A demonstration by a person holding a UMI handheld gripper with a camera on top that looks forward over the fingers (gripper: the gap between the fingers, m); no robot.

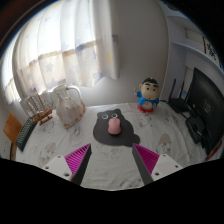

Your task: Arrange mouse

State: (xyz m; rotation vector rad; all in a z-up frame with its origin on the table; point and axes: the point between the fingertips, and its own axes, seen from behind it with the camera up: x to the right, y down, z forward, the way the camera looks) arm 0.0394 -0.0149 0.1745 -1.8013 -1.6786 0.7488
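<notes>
A small pink mouse (pixel 114 126) lies on a dark grey mouse mat (pixel 113 129) in the middle of a table covered with a light patterned cloth (pixel 60 140). My gripper (pixel 112 160) is open, its two pink-padded fingers (pixel 78 158) spread wide above the cloth. The mouse and mat lie just beyond the fingertips, centred between them. Nothing is held between the fingers.
A cartoon figurine (pixel 150 95) in red and blue stands at the back right. A white bag (pixel 68 104) and a rack with items (pixel 36 106) stand at the back left. A dark monitor (pixel 203 100) stands at the right. Curtains hang behind.
</notes>
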